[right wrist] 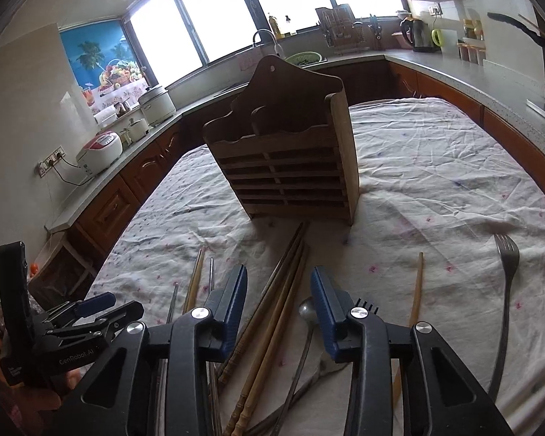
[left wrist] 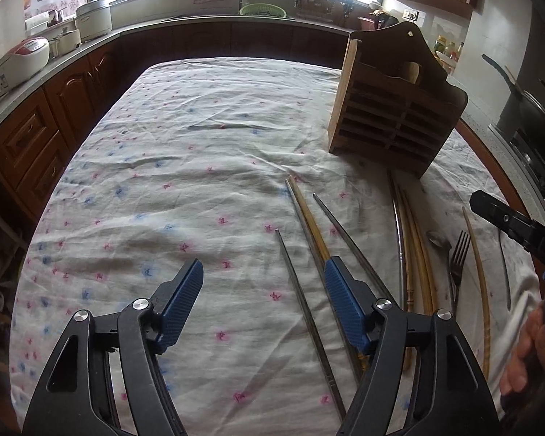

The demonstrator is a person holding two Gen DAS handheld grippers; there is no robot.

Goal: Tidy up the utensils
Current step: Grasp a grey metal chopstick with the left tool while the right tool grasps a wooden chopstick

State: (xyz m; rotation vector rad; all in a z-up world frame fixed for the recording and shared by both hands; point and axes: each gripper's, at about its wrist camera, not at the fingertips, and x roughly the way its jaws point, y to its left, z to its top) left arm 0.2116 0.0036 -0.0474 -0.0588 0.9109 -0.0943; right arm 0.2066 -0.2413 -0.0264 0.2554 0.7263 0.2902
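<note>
A wooden slatted utensil holder [left wrist: 396,109] [right wrist: 290,160] stands upright on the cloth-covered table. Wooden and metal chopsticks [left wrist: 309,218] [right wrist: 283,290] lie loose on the cloth in front of it, with a spoon [right wrist: 306,309] [left wrist: 439,239] and a fork [left wrist: 459,254] [right wrist: 508,265]. My left gripper [left wrist: 263,272] is open and empty, low over the cloth, its right finger over a wooden chopstick. My right gripper [right wrist: 278,279] is open and empty above the bundle of chopsticks and the spoon. The left gripper also shows in the right wrist view [right wrist: 94,301].
The table carries a wrinkled floral cloth [left wrist: 163,167]. Kitchen counters with rice cookers [left wrist: 21,58], a sink [left wrist: 261,9] and a kettle [right wrist: 418,34] run around it. A lone wooden chopstick [right wrist: 416,290] lies right of the spoon. A hand [left wrist: 530,348] shows at the right.
</note>
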